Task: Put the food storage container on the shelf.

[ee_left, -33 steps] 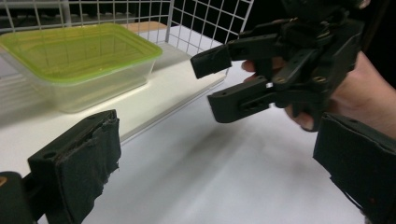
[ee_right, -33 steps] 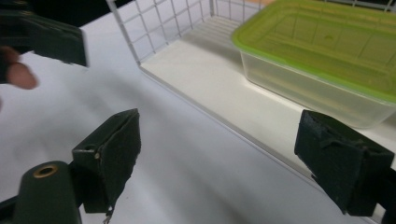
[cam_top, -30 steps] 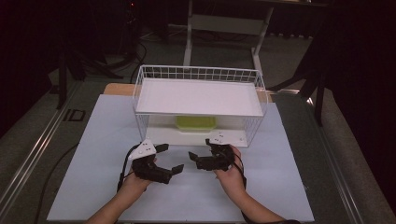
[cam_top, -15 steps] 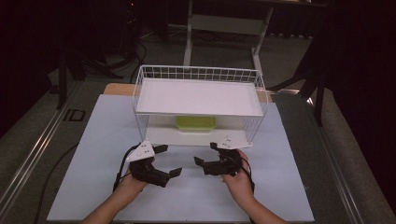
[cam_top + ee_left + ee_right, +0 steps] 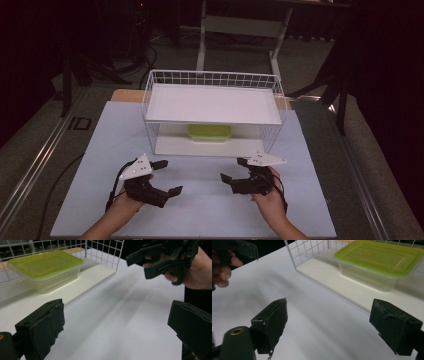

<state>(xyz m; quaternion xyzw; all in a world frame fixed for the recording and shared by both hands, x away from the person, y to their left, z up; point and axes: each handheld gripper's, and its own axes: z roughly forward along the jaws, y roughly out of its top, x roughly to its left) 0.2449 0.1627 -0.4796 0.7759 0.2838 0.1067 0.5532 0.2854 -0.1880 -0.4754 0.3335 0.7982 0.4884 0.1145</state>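
With both my left gripper (image 5: 164, 177) and right gripper (image 5: 234, 170) spread wide and empty, I should approach level toward the green-lidded container (image 5: 210, 132) at frame centre, under the rack's (image 5: 150, 117) shelf.

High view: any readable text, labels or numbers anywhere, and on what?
"ID": large dark letters on the grey floor strip left of the white table.
No print can be made out on the green-lidded container, the wire rack, the left gripper or the right gripper.
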